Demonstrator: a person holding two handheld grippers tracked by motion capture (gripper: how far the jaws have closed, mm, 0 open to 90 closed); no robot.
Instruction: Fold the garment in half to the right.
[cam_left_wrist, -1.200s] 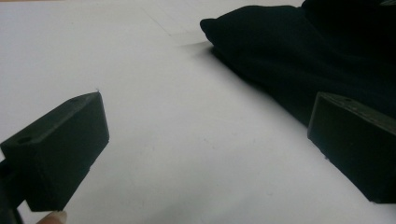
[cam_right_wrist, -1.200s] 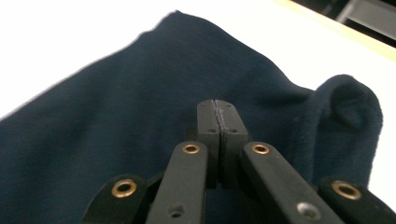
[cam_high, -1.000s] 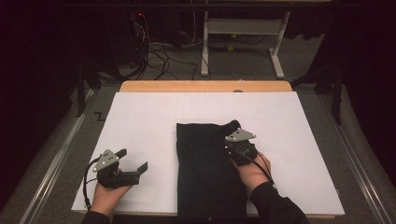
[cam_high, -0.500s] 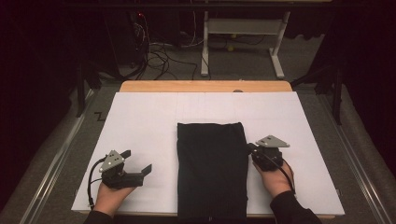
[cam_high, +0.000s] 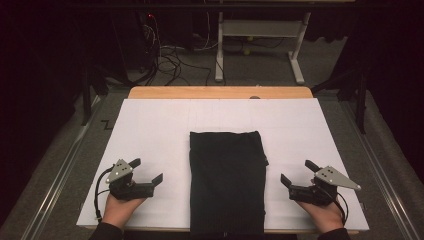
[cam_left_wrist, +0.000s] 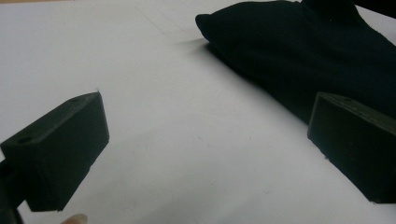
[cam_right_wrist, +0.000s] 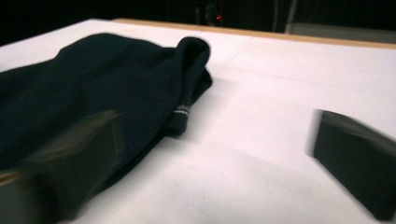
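Observation:
A black garment (cam_high: 227, 180) lies folded in a long rectangle in the middle of the white sheet (cam_high: 160, 130), reaching the near edge. My left gripper (cam_high: 146, 170) rests to its left, open and apart from the cloth; in the left gripper view its jaws (cam_left_wrist: 205, 140) stand wide over bare sheet, with the garment (cam_left_wrist: 299, 51) ahead on the right. My right gripper (cam_high: 297, 172) sits to the garment's right, open, its jaws having just been opening with nothing between them. In the right gripper view (cam_right_wrist: 210, 163) the garment (cam_right_wrist: 93, 84) shows a folded cuff with a grey stripe (cam_right_wrist: 180, 112).
The white sheet covers a wooden table whose far edge (cam_high: 220, 92) shows. Behind it on the floor lie cables (cam_high: 170, 55) and stands a white desk frame (cam_high: 260, 30). Metal rails run along both sides of the table.
My right gripper let go of the garment's upper right part, moved right off the cloth onto the sheet and opened. The garment now lies flat. The left gripper stayed put.

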